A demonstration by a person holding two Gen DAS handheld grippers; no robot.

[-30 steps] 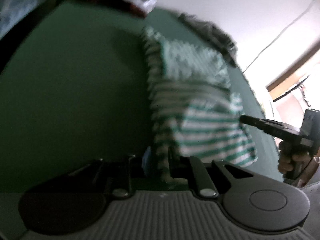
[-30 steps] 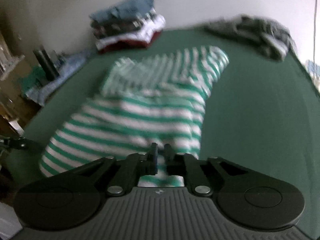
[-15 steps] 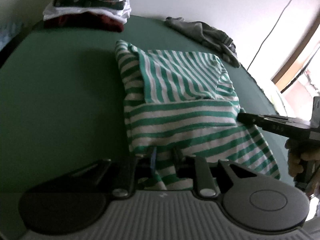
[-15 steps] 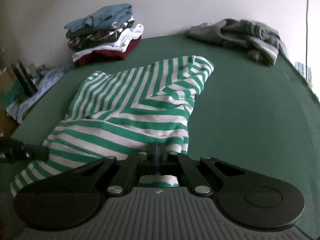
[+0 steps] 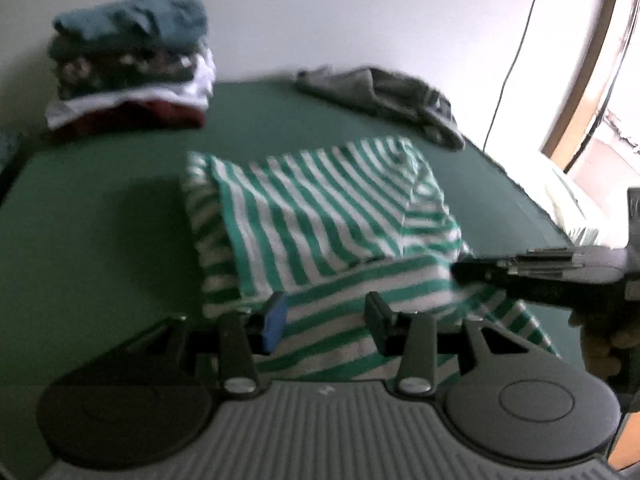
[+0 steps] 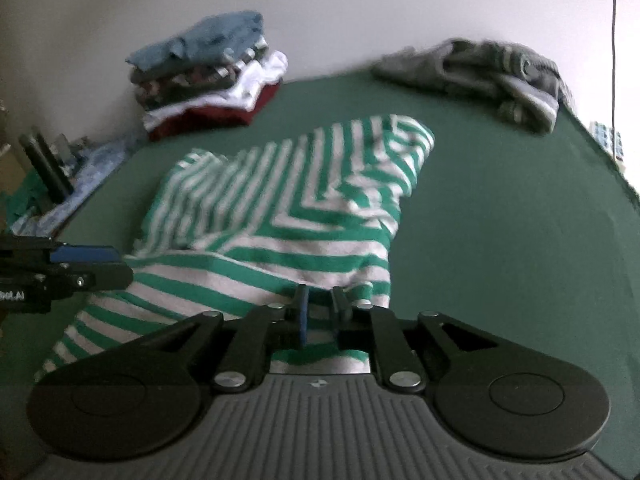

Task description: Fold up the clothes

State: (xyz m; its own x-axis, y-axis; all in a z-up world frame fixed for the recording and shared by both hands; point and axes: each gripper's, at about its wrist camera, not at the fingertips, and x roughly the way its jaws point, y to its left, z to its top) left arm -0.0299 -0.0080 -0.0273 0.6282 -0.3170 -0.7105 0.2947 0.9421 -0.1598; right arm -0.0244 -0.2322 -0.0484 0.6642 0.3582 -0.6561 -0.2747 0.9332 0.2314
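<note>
Left gripper (image 5: 326,316): we are opening its jaws — the green-and-white striped cotton shirt (image 5: 320,224) is now lying released beneath them.
Right gripper (image 6: 318,312): jaws are opening slightly, shirt hem between them — this fold is finishing.

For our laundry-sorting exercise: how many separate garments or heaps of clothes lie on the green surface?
3: the striped shirt in the middle, a folded stack at the far left by the wall, and a crumpled grey heap at the far right. The heap may hold several garments.
</note>
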